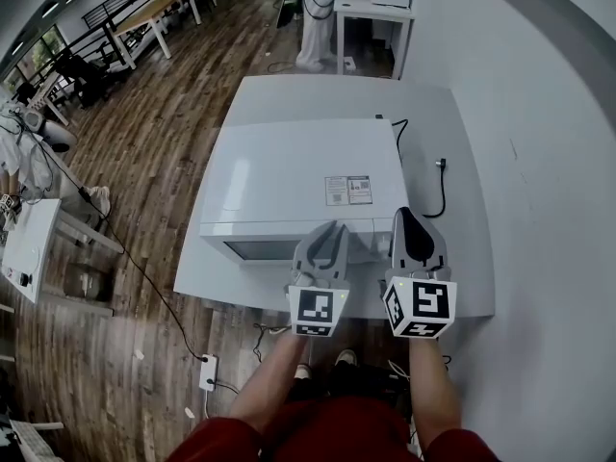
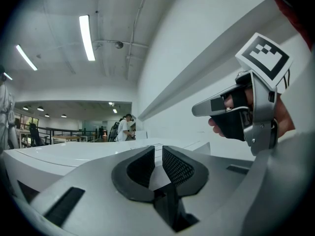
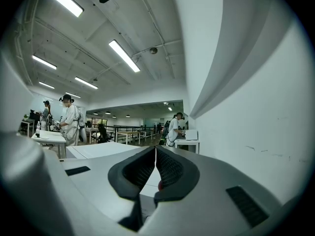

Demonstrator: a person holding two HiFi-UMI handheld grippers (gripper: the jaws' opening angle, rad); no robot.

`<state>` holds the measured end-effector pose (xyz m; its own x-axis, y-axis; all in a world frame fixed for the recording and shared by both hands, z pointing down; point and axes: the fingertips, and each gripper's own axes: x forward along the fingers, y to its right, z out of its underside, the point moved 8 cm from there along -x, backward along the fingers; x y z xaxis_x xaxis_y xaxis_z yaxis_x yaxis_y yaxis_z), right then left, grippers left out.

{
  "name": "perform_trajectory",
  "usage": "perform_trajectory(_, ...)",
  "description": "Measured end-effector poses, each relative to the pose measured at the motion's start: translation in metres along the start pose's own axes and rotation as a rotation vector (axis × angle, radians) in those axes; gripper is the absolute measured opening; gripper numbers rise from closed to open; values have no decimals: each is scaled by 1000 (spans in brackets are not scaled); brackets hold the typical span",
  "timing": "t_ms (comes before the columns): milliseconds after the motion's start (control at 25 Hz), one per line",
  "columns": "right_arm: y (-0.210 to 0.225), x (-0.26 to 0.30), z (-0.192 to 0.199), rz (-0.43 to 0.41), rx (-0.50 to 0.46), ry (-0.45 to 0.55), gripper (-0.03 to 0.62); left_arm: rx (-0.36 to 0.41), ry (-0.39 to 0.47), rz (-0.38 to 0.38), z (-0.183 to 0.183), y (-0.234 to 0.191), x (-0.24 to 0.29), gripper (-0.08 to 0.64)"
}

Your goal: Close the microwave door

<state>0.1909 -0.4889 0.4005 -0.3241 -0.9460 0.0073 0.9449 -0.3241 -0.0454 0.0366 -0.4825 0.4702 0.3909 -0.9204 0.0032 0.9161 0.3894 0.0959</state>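
The white microwave stands on a white table. From above its door, with a dark window, looks flush with the front. My left gripper is level at the front right corner of the microwave, just above its top edge. In the left gripper view its jaws stand open by a narrow gap with nothing between them, and the microwave top stretches ahead. My right gripper hangs beside it, at the microwave's right edge. It also shows in the left gripper view. Its pads meet at the tips and hold nothing.
A black cable lies on the table right of the microwave. A white wall runs close along the right. A power strip and cords lie on the wooden floor. People work at desks farther back.
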Motion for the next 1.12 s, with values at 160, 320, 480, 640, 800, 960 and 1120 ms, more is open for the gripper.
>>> perform_trajectory(160,-2,-4,0,0,13,7,28,-7,-6,0,1,-1,-3,69)
perform_trajectory(320,-6,-9,-1,6,9,2,28,-35,-12,-6,-2,-4,-9,69)
perform_trajectory(480,-15,-13,-2,0,7,2,28,-44,6,-10,-11,-9,-20,69)
perform_trajectory(640,-28,-17,-6,-12,3,13,28,-47,32,-17,-24,-17,-31,69)
perform_trajectory(800,-40,-21,-11,-18,0,25,28,-69,32,-38,-33,-29,-43,69)
perform_trajectory(960,-53,-25,-15,-25,-3,40,28,-65,33,-62,-45,-42,-59,69)
perform_trajectory(1120,-67,-30,-21,-35,-4,56,28,-57,36,-104,-62,-59,-76,69)
